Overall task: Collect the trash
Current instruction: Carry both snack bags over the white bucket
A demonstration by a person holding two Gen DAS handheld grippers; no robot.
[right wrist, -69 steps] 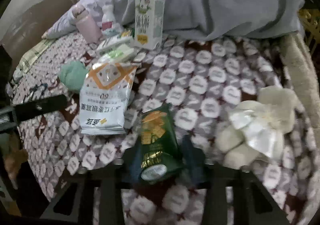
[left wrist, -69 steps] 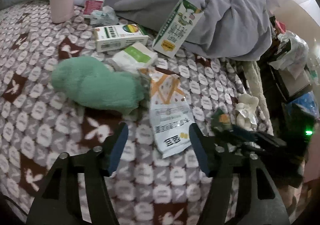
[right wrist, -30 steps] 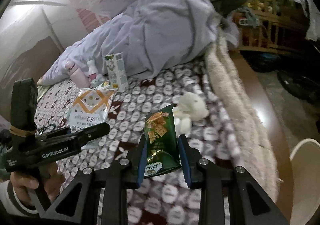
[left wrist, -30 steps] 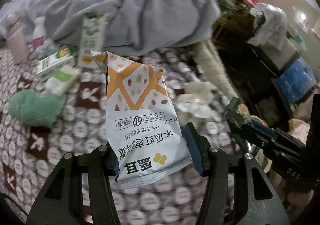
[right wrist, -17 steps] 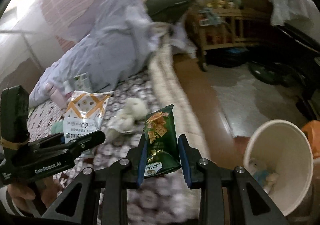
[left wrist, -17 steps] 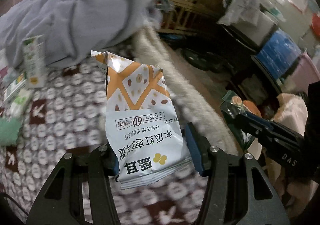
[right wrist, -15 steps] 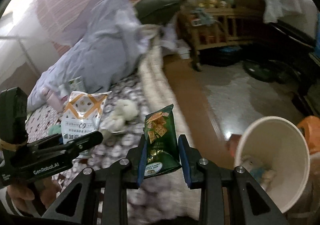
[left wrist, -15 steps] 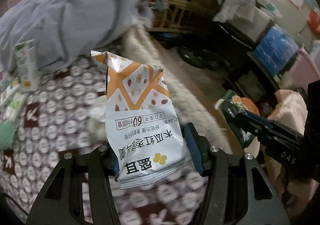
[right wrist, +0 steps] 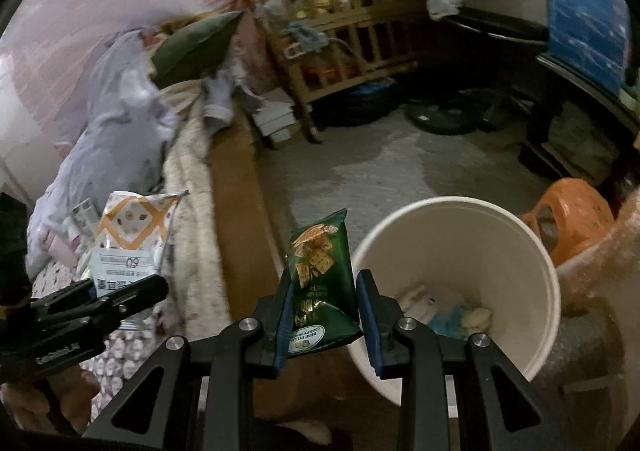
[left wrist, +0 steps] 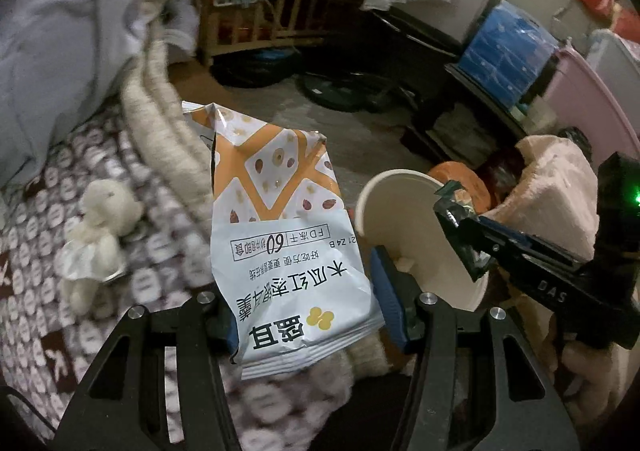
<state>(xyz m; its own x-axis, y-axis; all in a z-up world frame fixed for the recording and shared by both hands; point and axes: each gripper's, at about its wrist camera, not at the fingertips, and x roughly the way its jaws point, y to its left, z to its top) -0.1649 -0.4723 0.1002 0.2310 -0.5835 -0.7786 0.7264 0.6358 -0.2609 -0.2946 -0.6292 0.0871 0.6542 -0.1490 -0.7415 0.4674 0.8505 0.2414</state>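
Note:
My left gripper (left wrist: 304, 299) is shut on a white and orange snack bag (left wrist: 280, 227) and holds it up over the bed edge, left of a white trash bin (left wrist: 404, 227). My right gripper (right wrist: 322, 311) is shut on a green cracker packet (right wrist: 320, 279), held just left of the bin's rim (right wrist: 452, 207). The bin (right wrist: 520, 315) stands on the floor and holds some trash at its bottom. The right gripper with the green packet shows in the left wrist view (left wrist: 460, 227) over the bin. The left gripper with its bag shows in the right wrist view (right wrist: 128, 247).
The bed with a patterned cover (left wrist: 36, 251) and a grey duvet (left wrist: 52, 35) lies to the left, with a small white plush toy (left wrist: 96, 235) on it. An orange stool (right wrist: 572, 211), a wooden crib (right wrist: 340, 47) and blue boxes (left wrist: 508, 47) stand around the floor.
Both grippers have swung right, away from the bed and towards the bin, each keeping its packet. The bin is now larger and closer in both views.

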